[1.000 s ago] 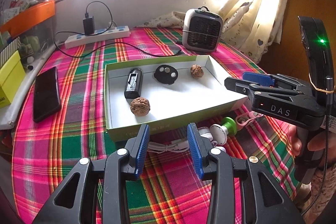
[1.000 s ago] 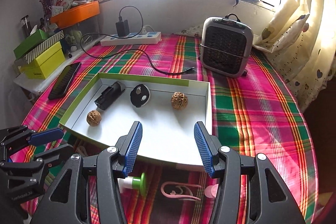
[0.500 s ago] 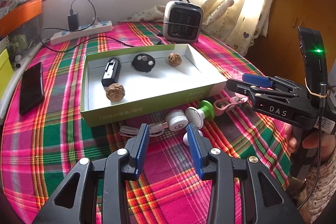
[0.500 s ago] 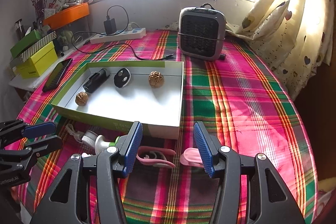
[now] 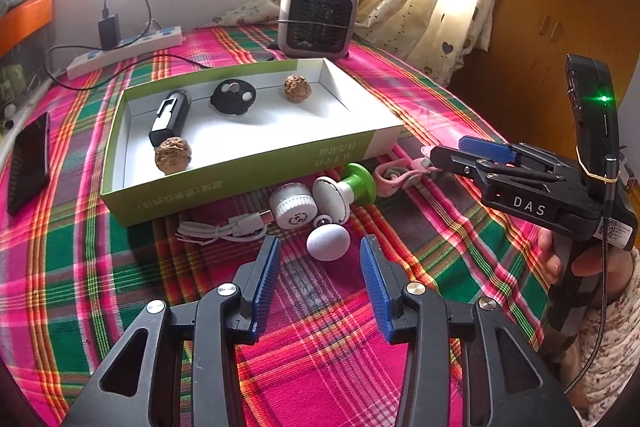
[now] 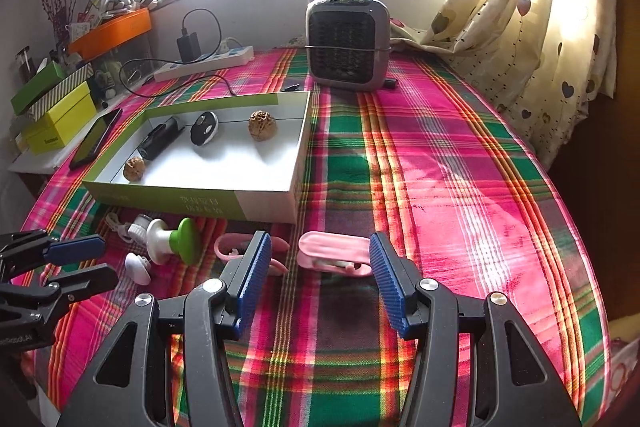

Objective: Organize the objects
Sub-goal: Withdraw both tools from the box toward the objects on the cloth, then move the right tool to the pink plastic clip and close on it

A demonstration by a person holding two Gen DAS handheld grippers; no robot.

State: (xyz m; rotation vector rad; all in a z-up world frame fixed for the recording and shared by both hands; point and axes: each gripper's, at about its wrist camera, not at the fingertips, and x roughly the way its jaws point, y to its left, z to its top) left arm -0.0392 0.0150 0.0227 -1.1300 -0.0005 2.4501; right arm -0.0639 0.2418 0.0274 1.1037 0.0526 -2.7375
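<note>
A green-sided white box on the plaid cloth holds two walnuts, a black battery and a black round piece. In front of it lie a white cable, a white reel, a green-and-white stamp, a white egg-shaped piece, a pink loop and a pink clip. My left gripper is open just behind the egg-shaped piece. My right gripper is open around the pink clip's near side.
A grey heater stands behind the box. A power strip with charger lies at the back left. A black phone lies at the left edge. Yellow and green boxes stand off the table's left. Curtains hang at the right.
Both grippers have pulled back from the box toward the near edge, so the loose items in front of it have come into view. Both stay open.
</note>
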